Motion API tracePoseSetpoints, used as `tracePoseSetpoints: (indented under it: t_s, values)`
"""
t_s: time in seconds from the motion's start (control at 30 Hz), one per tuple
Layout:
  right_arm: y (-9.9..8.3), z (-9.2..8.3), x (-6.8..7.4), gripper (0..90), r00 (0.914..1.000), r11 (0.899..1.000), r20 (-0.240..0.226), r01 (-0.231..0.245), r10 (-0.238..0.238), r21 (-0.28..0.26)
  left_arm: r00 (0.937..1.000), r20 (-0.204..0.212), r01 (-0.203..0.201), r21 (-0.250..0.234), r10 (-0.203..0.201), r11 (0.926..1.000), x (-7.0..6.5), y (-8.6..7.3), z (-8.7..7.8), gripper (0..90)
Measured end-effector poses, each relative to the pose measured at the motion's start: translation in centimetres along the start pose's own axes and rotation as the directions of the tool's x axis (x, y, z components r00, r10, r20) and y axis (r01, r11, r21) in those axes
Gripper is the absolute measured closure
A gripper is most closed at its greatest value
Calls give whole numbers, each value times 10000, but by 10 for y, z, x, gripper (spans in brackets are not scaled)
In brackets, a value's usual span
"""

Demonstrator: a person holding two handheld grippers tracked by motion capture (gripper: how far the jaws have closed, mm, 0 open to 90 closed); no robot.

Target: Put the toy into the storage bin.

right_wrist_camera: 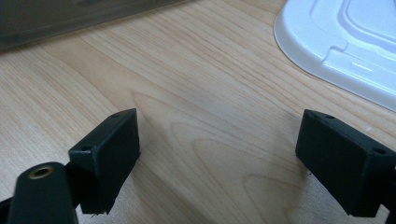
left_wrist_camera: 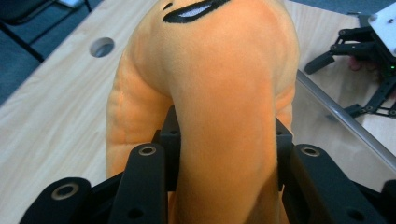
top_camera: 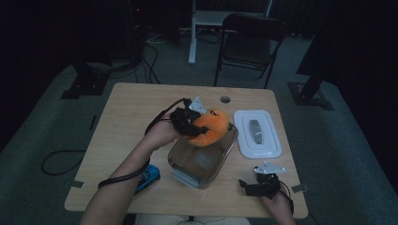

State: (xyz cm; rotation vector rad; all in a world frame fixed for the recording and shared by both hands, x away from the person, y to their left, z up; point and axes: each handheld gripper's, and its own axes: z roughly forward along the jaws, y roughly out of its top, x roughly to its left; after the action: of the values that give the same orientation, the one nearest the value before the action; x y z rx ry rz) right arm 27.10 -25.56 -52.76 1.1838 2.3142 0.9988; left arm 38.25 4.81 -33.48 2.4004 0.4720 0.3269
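Two grippers are in my hands at the wooden table (top_camera: 126,117). My left gripper (top_camera: 187,123) is squeezing the orange plush toy (top_camera: 210,126). Its two black jaws press on the toy from both sides, and in the left gripper view the soft orange body (left_wrist_camera: 224,93) bulges up between them. A black stitched mouth shows near the top of the toy. I hold the toy up over the far end of the clear plastic box (top_camera: 202,157), right above its rim. The box sits in the middle of the table, a bit closer to my edge.

My right gripper (top_camera: 263,183) rests near the right corner on my side of the table. Its jaws stand wide apart with only bare wood between them, as the right gripper view (right_wrist_camera: 217,154) shows. It is well apart from the toy.

The white lid (top_camera: 257,132) lies flat near the right edge of the table, just beside the box. A small blue thing (top_camera: 149,177) lies close to my edge, left of the box, under my left arm. A round hole (top_camera: 225,99) is in the table near the far edge.
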Motion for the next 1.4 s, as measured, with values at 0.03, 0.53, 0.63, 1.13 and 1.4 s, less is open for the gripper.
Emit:
tracePoseSetpoints:
  t_s: [0.03,0.53,0.63,1.13,1.4]
  values:
    - [0,0,0,132,10000,10000,-1,-2,2,0,10000,-7,0,29,0,10000,-1,0,2,638]
    - [0,0,0,132,10000,10000,-4,-6,6,2,9988,467,-175,655,144,9977,-7,-3,34,634]
    - [0,0,0,132,10000,10000,0,3,-3,-2,9984,565,-66,738,24,9973,-7,-5,41,633]
    - [0,0,0,132,10000,10000,1,-12,12,7,9978,628,-309,1719,203,9846,-10,-9,65,600]
    - [0,0,0,132,10000,10000,-2,-17,17,7,9975,704,-191,1929,56,9810,-9,-8,70,579]
